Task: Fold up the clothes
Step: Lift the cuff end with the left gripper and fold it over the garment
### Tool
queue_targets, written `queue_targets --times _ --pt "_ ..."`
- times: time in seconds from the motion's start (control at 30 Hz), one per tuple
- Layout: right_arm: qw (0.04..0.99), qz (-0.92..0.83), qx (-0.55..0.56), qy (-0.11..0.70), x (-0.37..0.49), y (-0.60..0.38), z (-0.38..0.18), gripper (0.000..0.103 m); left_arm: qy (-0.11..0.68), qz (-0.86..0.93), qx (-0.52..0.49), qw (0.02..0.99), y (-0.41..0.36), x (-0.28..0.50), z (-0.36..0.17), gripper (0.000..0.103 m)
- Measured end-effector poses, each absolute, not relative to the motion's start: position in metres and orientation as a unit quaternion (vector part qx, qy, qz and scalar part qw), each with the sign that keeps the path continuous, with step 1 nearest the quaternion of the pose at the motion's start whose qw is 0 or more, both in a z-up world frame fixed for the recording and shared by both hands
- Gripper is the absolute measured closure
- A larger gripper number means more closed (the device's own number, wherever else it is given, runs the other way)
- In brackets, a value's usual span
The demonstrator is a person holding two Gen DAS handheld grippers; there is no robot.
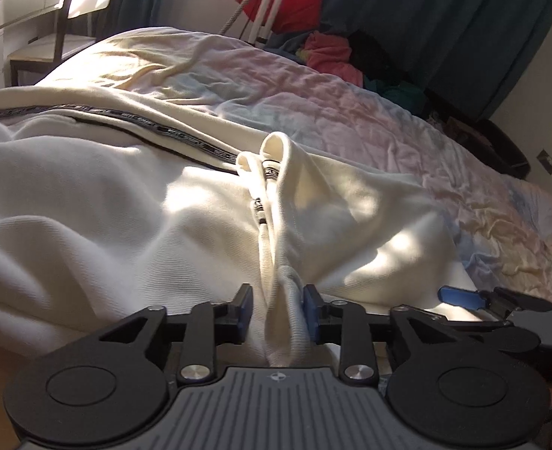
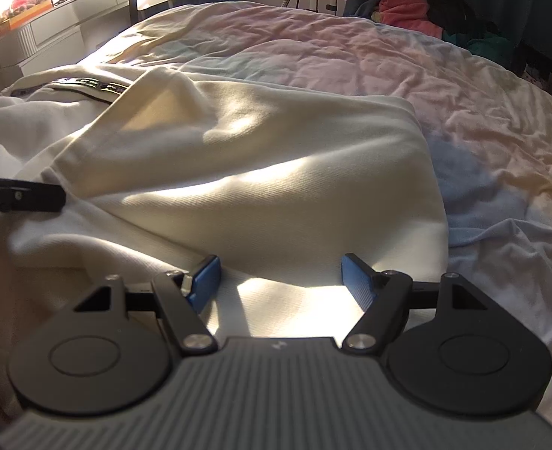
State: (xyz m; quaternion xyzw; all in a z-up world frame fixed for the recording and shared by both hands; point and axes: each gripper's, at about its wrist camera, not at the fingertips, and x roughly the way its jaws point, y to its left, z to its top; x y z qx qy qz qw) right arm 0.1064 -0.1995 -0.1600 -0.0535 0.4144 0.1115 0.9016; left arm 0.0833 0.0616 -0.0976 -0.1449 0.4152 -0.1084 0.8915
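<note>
Our left gripper (image 1: 277, 309) pinches a bunched fold of the cream garment (image 1: 88, 202) on the bed (image 2: 388, 75), anchoring it; beside it, our right gripper (image 2: 280, 273) hovers spread apart over the hem, ready to grab.

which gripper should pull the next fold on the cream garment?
Left, probably. The left gripper already pinches a bunched ridge of the cream garment; the right gripper is open, fabric only lying between its fingers.

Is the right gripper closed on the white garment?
No, the right gripper is open, with the white garment lying between its spread fingers ungripped.
</note>
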Motion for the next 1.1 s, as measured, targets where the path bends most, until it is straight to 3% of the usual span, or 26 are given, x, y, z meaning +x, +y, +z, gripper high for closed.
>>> queue_targets --times 0.03,0.1,0.2,0.43,0.77,0.93,1.1 --pt "0.902 0.111 -0.054 0.414 0.106 -0.199 -0.160 0.029 0.414 -0.098 -0.165 0.890 0.071 0.081 -0.094 0.056" --pt "0.903 0.111 -0.054 0.412 0.105 -0.199 -0.160 0.029 0.410 -0.076 -0.205 0.886 0.091 0.076 -0.087 0.034" --pt "0.904 0.110 -0.055 0.410 0.104 -0.199 -0.160 0.030 0.403 0.000 -0.277 0.872 0.134 0.064 -0.083 0.017" --pt "0.905 0.110 -0.058 0.406 0.102 -0.200 -0.160 0.030 0.382 0.106 -0.477 0.785 0.224 0.038 -0.095 0.015" --pt "0.918 0.098 -0.065 0.380 0.095 -0.194 -0.155 0.030 0.391 0.127 -0.578 0.705 0.280 0.049 -0.129 0.020" --pt "0.927 0.101 -0.079 0.352 0.088 -0.184 -0.149 0.030 0.351 0.159 -0.576 0.721 0.288 0.025 -0.119 0.018" --pt "0.931 0.107 -0.074 0.342 0.085 -0.178 -0.145 0.030 0.303 0.224 -0.501 0.779 0.285 0.010 -0.092 0.012"
